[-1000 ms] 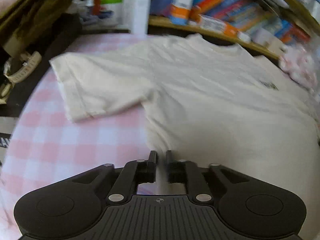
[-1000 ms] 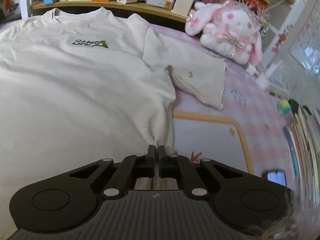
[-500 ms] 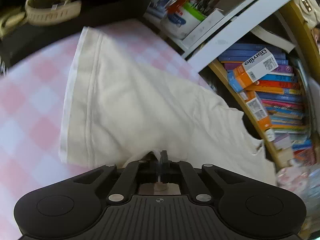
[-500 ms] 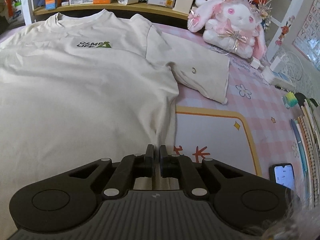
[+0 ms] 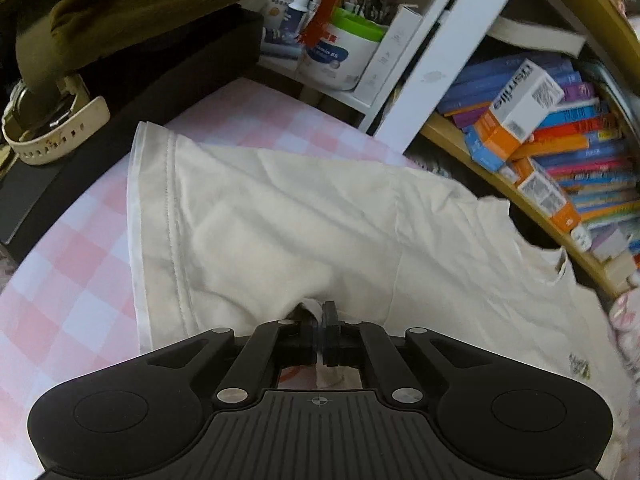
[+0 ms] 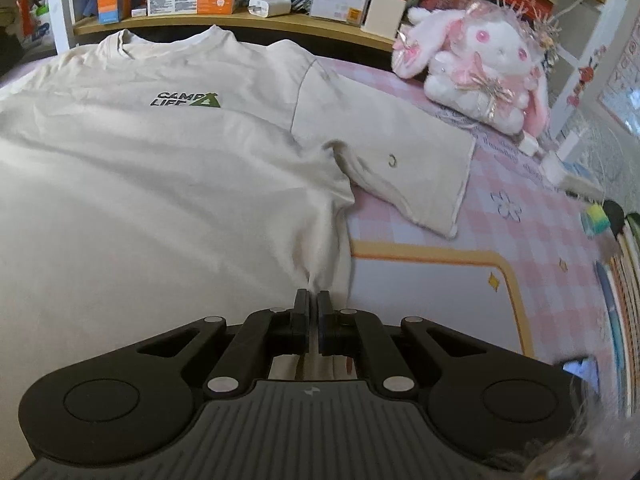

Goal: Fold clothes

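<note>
A cream T-shirt [image 6: 168, 168] with a small green "CAMP LIFE" print lies face up on a pink checked cloth [image 5: 60, 280]. In the left wrist view my left gripper [image 5: 320, 312] is shut on a pinch of the T-shirt [image 5: 288, 220] below its left sleeve, and the fabric bunches toward the fingers. In the right wrist view my right gripper [image 6: 313, 300] is shut on the shirt's right side edge below the armpit, with folds running up from the pinch. The right sleeve [image 6: 400, 160] lies flat, spread to the right.
A wooden shelf [image 6: 240, 26] of books and boxes runs along the far edge. A pink-and-white plush rabbit [image 6: 476, 68] sits at the back right. A desk mat with an orange border [image 6: 440, 276] lies right of the shirt. A watch [image 5: 48, 128] rests at far left.
The left gripper swung from the shirt's side toward the left sleeve and closed on fabric there, which now bunches up. The right gripper kept its pinch on the right edge and rose slightly.
</note>
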A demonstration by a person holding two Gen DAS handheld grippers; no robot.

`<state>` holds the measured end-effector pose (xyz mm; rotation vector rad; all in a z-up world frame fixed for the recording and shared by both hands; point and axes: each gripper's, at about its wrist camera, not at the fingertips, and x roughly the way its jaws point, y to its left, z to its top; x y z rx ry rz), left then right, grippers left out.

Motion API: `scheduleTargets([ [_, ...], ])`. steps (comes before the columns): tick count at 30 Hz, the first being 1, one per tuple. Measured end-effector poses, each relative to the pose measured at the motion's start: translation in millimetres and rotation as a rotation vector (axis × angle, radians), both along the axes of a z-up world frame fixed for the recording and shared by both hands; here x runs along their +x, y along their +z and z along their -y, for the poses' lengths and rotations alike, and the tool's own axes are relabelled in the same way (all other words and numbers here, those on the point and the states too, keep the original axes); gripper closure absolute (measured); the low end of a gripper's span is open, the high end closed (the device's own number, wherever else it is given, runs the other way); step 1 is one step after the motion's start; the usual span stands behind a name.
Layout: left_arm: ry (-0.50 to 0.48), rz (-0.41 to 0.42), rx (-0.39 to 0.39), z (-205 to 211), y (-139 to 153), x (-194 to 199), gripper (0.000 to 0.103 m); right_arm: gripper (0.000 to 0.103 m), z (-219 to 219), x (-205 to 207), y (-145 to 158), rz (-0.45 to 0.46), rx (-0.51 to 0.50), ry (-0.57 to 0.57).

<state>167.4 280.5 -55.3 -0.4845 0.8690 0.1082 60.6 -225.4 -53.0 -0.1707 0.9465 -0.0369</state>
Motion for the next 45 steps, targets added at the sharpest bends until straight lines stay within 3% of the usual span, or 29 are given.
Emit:
scheduleTargets([
  [4,-0.063,0.002,0.058,8.2,12.9,-27.9,0.09,0.097,5.1,-7.7,1.5,-0.006,0.031,0.033],
  [6,-0.103,0.008,0.105,19.8,20.3,-65.2,0.085,0.091,12.2,-20.3,4.5,-0.003,0.071,0.032],
  [9,-0.127,-0.001,0.161,37.3,24.9,-133.3,0.072,0.079,24.9,-54.8,9.1,0.007,0.128,0.027],
  [11,-0.112,-0.016,0.185,49.8,24.8,-182.9,0.056,0.079,32.3,-82.6,11.2,0.005,0.165,0.026],
  [13,-0.091,-0.029,0.205,61.4,22.3,-225.2,0.049,0.076,38.8,-111.6,12.7,0.0,0.19,0.028],
  [18,-0.087,-0.012,0.218,80.3,20.6,-294.7,0.046,0.073,44.5,-157.3,10.5,-0.009,0.212,0.041],
  [20,-0.111,-0.011,0.245,90.4,21.1,-297.3,0.051,0.076,45.4,-172.2,8.9,-0.013,0.216,0.047],
  [22,-0.135,-0.011,0.271,100.5,21.5,-299.9,0.057,0.089,46.4,-187.1,7.3,-0.016,0.219,0.054],
  [23,-0.145,-0.018,0.297,102.6,21.6,-298.0,0.081,0.097,46.8,-194.5,6.5,-0.018,0.221,0.057],
  [24,-0.156,-0.026,0.322,104.7,21.7,-296.2,0.098,0.098,47.3,-202.0,5.7,-0.02,0.223,0.06],
  [25,-0.166,-0.034,0.348,106.7,21.7,-294.3,0.102,0.098,46.7,-204.8,5.9,-0.022,0.223,0.058],
  [28,-0.033,-0.057,0.302,73.1,21.3,-295.7,0.102,0.1,43.8,-210.2,7.1,-0.027,0.223,0.05],
  [33,-0.176,-0.045,0.306,87.2,24.1,-307.1,0.102,0.1,39.2,-219.0,9.1,-0.036,0.224,0.035],
  [38,-0.156,-0.032,0.272,74.4,19.0,-309.1,0.101,0.1,34.5,-227.8,11.0,-0.044,0.224,0.021],
  [45,-0.225,-0.033,0.272,72.3,19.1,-306.3,0.101,0.1,26.5,-236.2,8.8,-0.06,0.184,-0.006],
])
